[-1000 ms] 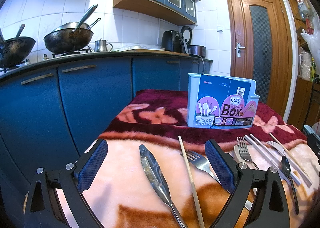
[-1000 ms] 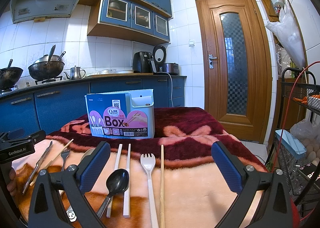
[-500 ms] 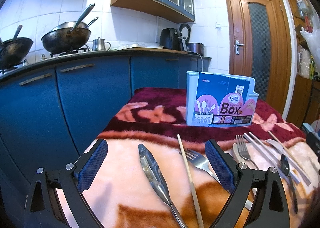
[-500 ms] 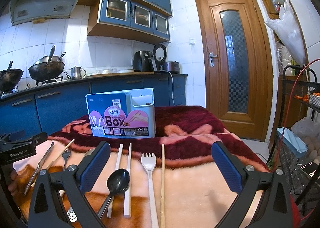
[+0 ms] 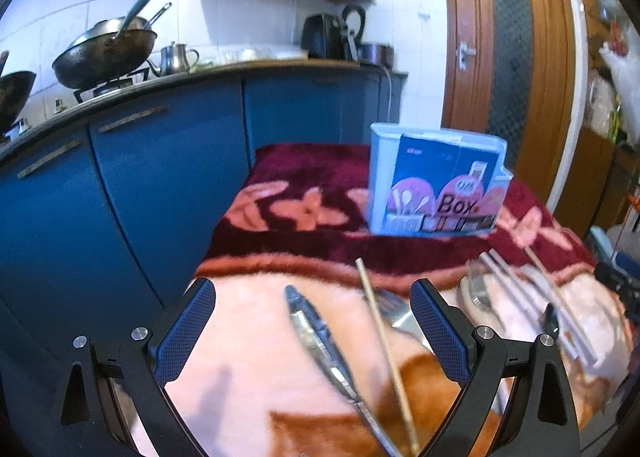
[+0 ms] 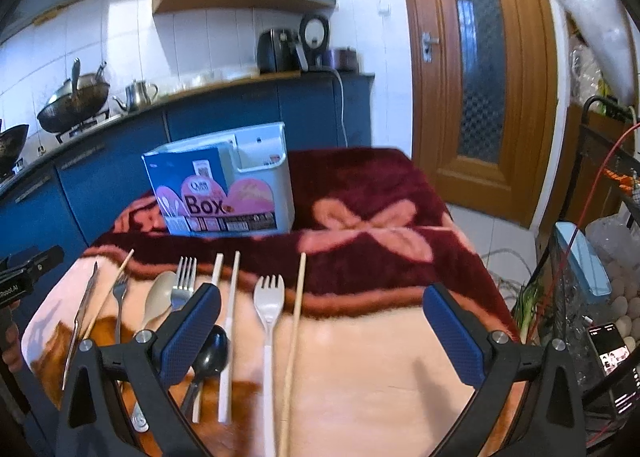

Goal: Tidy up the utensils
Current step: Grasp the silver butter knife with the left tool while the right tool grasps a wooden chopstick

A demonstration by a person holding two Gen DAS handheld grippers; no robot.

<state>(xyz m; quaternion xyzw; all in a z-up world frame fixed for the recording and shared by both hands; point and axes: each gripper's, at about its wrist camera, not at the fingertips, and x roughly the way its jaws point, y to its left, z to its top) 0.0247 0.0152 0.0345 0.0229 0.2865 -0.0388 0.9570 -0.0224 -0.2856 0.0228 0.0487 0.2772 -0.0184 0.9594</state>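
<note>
The left gripper (image 5: 314, 331) is hovering released, its pads spread wide and holding nothing; between the pads, a metal knife (image 5: 320, 341) and a wooden chopstick (image 5: 386, 341) are lying on the blanket (image 5: 256, 341). A steel fork (image 5: 394, 311) is lying partly behind the right-hand pad, and further utensils are lying beyond that pad, blurred in this view. The utensil box (image 5: 434, 187) is standing upright ahead of the claw, slightly right of centre. The right gripper (image 6: 322, 337) is likewise hovering released and empty. Its view is resolving what the left view blurs: a white plastic fork (image 6: 269, 309) and a second wooden chopstick (image 6: 294, 341) are lying between its pads, while a black spoon (image 6: 210, 355) and a pair of white chopsticks (image 6: 228, 321) are lying just beside the left-hand pad. Further left, a beige spoon (image 6: 158, 299) and another steel fork (image 6: 182, 285) are lying together. Only this view is showing the open white compartment on the box side, and a smartphone (image 6: 612, 353) far right of the claw.
</note>
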